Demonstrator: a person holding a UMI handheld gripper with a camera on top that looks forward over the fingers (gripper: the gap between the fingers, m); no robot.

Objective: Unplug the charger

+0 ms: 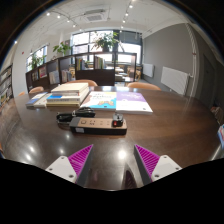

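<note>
Gripper (pixel 109 160) spread wide, empty, short of power strip (pixel 97 122); risk: strip slides on table (pixel 170 135) when charger (pixel 118 119) pulled.

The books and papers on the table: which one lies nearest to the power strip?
The flat colourful sheet, lying just behind the power strip. The stack of books sits farther back and to the side. The open claw holds nothing.

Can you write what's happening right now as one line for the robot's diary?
task: unplug charger | gripper: open, empty | power strip: on table, ahead of fingers | charger: not yet reached
</note>
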